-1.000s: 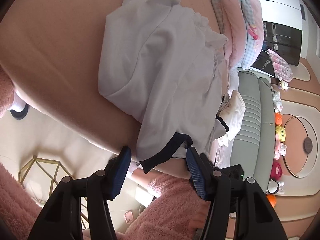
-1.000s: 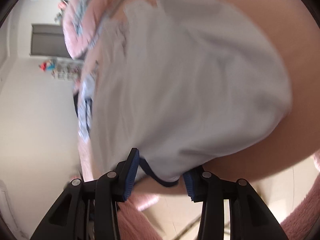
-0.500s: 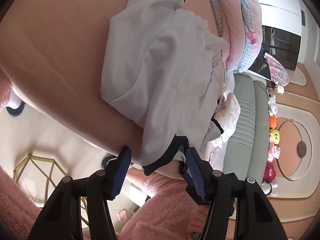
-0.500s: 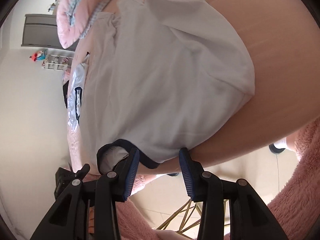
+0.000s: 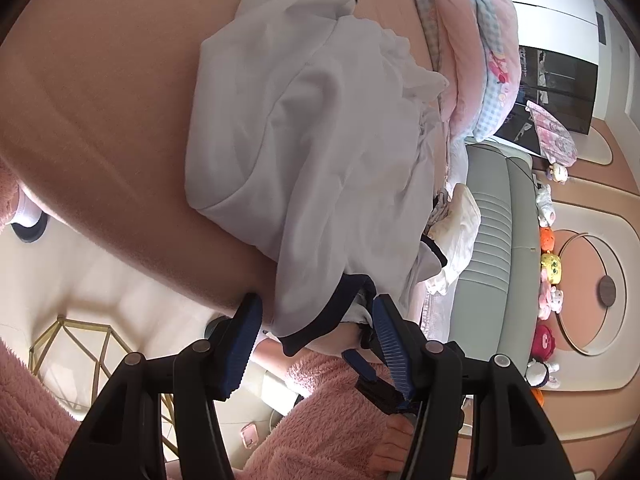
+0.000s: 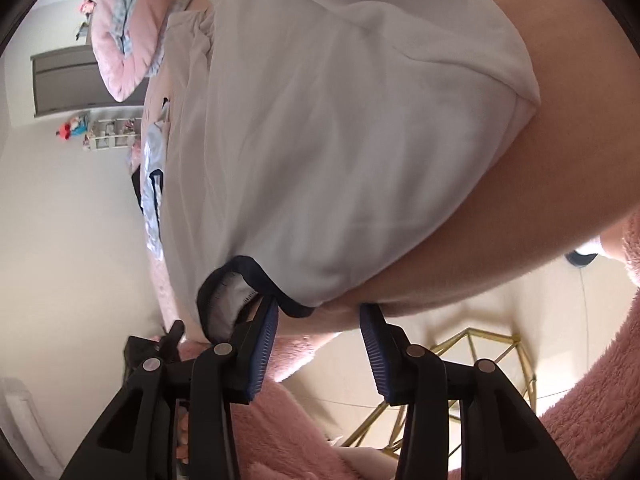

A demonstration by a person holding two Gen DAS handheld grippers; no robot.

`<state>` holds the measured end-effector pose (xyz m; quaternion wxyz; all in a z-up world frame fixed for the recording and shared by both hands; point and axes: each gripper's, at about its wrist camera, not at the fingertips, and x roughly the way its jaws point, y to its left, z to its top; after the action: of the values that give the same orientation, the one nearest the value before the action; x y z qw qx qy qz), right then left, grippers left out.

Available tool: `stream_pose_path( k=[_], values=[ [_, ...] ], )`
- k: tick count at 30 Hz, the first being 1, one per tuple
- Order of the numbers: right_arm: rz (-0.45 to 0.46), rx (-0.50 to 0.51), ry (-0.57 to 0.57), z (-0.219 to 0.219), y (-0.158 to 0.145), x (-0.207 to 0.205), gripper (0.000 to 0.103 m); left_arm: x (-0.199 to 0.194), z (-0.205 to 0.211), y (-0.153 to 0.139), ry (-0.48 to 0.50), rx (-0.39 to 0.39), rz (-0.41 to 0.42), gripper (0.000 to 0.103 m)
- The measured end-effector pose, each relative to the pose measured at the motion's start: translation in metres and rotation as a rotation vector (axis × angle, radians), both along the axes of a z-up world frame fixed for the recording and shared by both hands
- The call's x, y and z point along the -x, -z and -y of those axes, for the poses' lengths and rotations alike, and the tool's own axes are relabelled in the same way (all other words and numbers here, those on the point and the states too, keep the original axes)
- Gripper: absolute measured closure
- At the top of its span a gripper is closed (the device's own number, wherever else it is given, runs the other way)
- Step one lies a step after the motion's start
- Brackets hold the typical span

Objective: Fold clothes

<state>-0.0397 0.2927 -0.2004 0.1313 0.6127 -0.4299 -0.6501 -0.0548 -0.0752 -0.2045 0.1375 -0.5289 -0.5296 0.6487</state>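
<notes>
A white garment (image 5: pixel 312 132) with navy trim lies crumpled on the tan bed surface (image 5: pixel 100 100). Its navy-edged sleeve cuff (image 5: pixel 332 312) hangs over the bed's near edge. My left gripper (image 5: pixel 316 320) is open, its blue pads on either side of that cuff without pinching it. In the right wrist view the same garment (image 6: pixel 340 120) fills the frame and the cuff opening (image 6: pixel 236 296) sits just left of my right gripper (image 6: pixel 320 324). The right gripper is open; its left pad touches the navy trim.
Pink and blue bedding (image 5: pixel 480 40) is piled at the far side. A grey-green sofa (image 5: pixel 492 240) with plush toys (image 5: pixel 548 264) stands at right. A gold wire stand (image 5: pixel 80 344) is on the floor below the bed edge. Pink fuzzy sleeves (image 6: pixel 592 400) frame both views.
Both grippers have closed in on the navy cuff at the bed edge. The right wrist view moved nearer the garment, and the cuff now sits against its left pad.
</notes>
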Motion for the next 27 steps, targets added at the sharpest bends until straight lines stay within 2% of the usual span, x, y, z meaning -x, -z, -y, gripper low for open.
stream_pose_path(
  k=[4, 8, 12, 13, 15, 17, 19, 21, 24, 26, 27],
  values=[
    [-0.097, -0.03, -0.015, 0.005, -0.014, -0.002, 0.06, 0.0, 0.002, -0.002, -0.009, -0.005, -0.017, 0.048],
    [-0.096, -0.005, 0.043, 0.003, -0.014, 0.011, 0.06, -0.002, 0.001, -0.001, -0.002, -0.01, -0.014, 0.048],
    [-0.149, -0.016, 0.068, 0.002, -0.015, 0.025, 0.063, -0.003, 0.003, 0.001, -0.007, -0.025, -0.023, 0.048],
    [-0.186, -0.009, 0.071, 0.004, -0.022, 0.028, 0.069, -0.003, 0.004, -0.002, -0.014, -0.037, -0.046, 0.048],
    [-0.285, 0.004, 0.052, 0.007, -0.041, 0.032, 0.073, -0.003, 0.006, -0.008, -0.03, -0.065, -0.11, 0.049],
    [-0.322, -0.004, 0.036, 0.012, -0.052, 0.036, 0.076, -0.002, 0.007, -0.014, -0.045, -0.094, -0.173, 0.05],
    [-0.306, 0.022, 0.026, 0.015, -0.053, 0.039, 0.076, -0.001, 0.008, -0.02, -0.054, -0.109, -0.224, 0.05],
    [-0.278, 0.048, 0.04, 0.014, -0.048, 0.041, 0.076, 0.002, 0.007, -0.022, -0.048, -0.086, -0.231, 0.05],
    [-0.236, 0.075, 0.075, 0.011, -0.038, 0.042, 0.076, 0.007, 0.004, -0.012, -0.031, -0.04, -0.171, 0.05],
    [-0.167, 0.023, 0.081, 0.006, -0.027, 0.042, 0.076, 0.008, 0.002, -0.001, -0.012, -0.035, -0.114, 0.05],
    [-0.139, 0.028, 0.086, 0.005, -0.023, 0.042, 0.076, 0.008, 0.001, 0.004, -0.005, -0.035, -0.092, 0.05]
  ],
)
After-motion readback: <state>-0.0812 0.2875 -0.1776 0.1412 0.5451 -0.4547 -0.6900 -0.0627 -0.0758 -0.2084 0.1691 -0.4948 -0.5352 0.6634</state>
